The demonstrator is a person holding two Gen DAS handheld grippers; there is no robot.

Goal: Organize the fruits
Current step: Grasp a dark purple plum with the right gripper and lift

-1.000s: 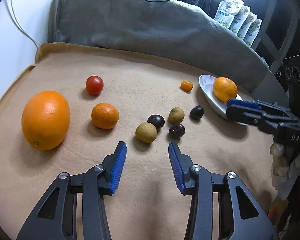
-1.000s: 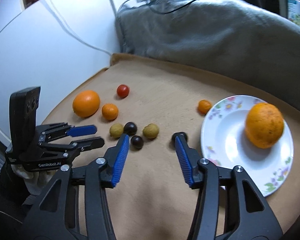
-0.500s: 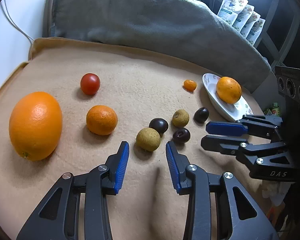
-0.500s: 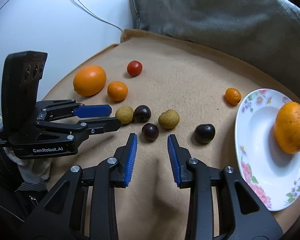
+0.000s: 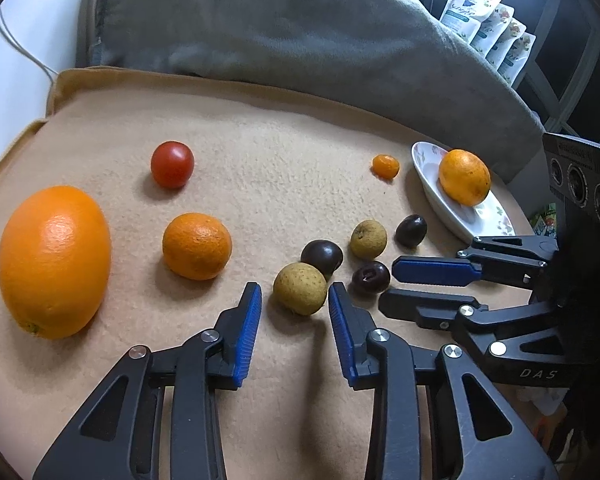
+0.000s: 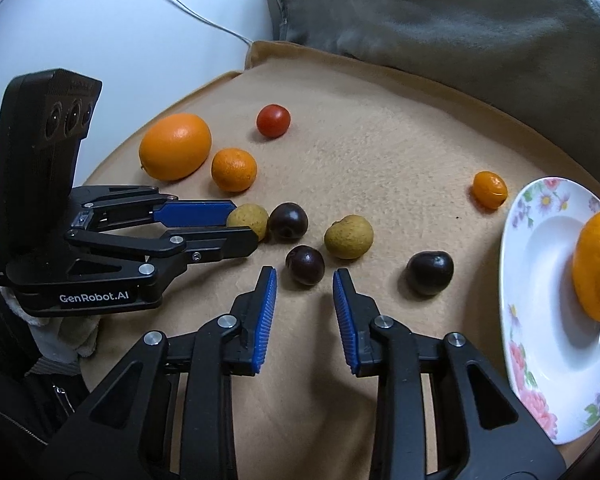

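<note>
- The left gripper (image 5: 295,304) points down at the tan cloth (image 5: 260,152). Its jaws have just been closing and stand apart, released, with the yellow-brown fruit (image 5: 300,288) just past the blue pads (image 5: 246,340), in line with the gap. I cannot tell if a pad touches it.
- The right gripper (image 6: 305,284) also has narrowed jaws that have just been closing. They grip nothing. The dark plum (image 6: 305,265) lies just beyond the tips, and the pads are not pressing on it.
- In the right wrist view the left gripper reaches in from the left, its tips at the yellow-brown fruit (image 6: 249,220).
- Other fruits lie loose on the cloth: a large orange (image 5: 54,260) at the left, a mandarin (image 5: 197,246), a red tomato (image 5: 172,164) farther off, a small kumquat (image 5: 385,166) near the plate.
- The flowered plate (image 6: 548,344) at the right holds one orange (image 6: 598,264).
- A grey blanket (image 5: 300,40) lies at the far edge.
</note>
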